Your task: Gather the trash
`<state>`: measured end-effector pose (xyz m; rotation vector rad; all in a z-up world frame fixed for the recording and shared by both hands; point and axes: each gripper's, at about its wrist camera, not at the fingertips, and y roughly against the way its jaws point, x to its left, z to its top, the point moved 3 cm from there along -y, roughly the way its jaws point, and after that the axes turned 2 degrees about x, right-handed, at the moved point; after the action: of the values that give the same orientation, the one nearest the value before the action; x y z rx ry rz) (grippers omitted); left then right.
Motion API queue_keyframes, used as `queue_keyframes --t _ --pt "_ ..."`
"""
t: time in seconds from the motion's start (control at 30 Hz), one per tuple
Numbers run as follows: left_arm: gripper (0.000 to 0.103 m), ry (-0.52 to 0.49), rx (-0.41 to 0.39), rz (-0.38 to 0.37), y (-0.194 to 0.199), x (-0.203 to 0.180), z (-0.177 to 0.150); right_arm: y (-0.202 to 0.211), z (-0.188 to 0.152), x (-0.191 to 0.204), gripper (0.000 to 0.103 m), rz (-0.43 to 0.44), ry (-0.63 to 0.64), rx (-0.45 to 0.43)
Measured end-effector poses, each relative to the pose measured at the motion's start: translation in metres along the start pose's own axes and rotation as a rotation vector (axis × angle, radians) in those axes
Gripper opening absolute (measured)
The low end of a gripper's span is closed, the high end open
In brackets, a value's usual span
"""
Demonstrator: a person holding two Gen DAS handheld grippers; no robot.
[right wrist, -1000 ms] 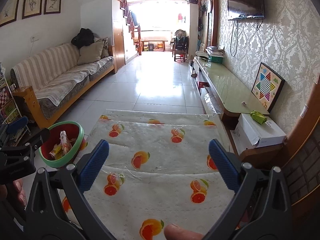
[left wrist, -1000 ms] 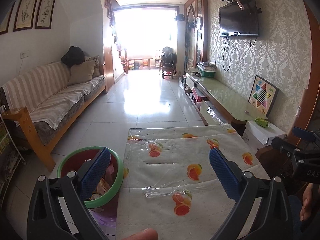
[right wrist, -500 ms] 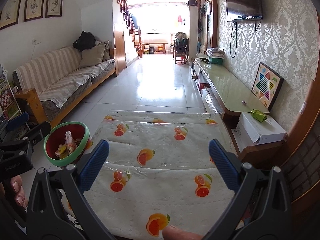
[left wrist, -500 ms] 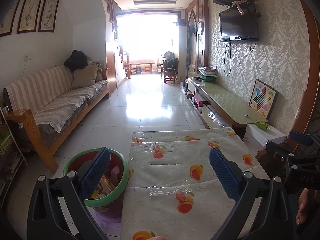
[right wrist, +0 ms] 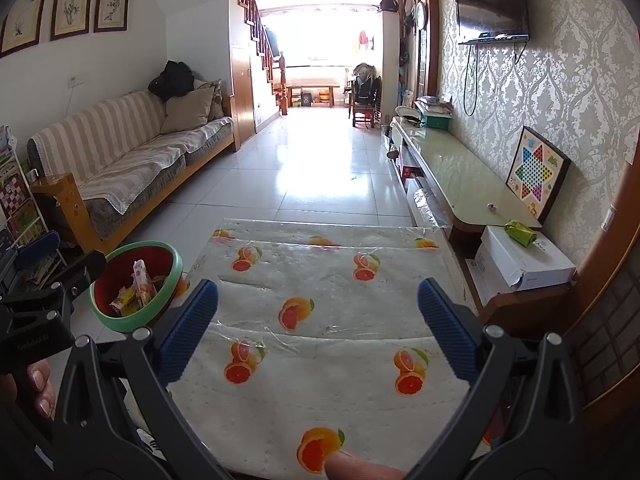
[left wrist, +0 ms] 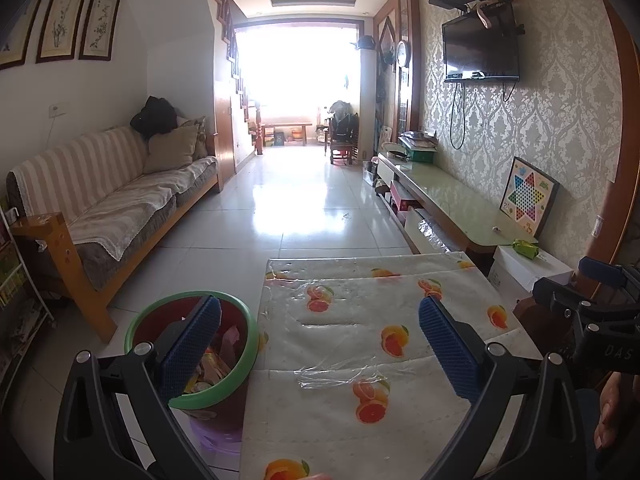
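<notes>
Both the left gripper [left wrist: 320, 340] and right gripper [right wrist: 318, 320] are hovering spread and empty (table [right wrist: 332, 312] looking bare), so scanning for leftovers before quitting the bin [right wrist: 172, 276] seems wise.

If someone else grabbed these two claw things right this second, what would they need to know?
Left gripper: open, empty, above the table's left edge.
Right gripper: open, empty, above the table.
Bin: green rim, on the floor left of the table, wrappers already inside.
Table: fruit-print cover shows no loose trash.
Left to do: possibly nothing on the table; a green packet sits on the white box to the right, perhaps trash.
</notes>
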<state>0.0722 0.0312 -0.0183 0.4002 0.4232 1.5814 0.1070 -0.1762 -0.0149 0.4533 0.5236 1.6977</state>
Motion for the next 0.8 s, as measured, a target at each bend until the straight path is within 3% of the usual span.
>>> queue_keyframes --t 0.8 --pt "0.095 0.007 0.011 -0.001 -0.0044 0.0017 -0.0017 -0.0015 0.0001 0.0019 0.098 0.000 0.005 0.005"
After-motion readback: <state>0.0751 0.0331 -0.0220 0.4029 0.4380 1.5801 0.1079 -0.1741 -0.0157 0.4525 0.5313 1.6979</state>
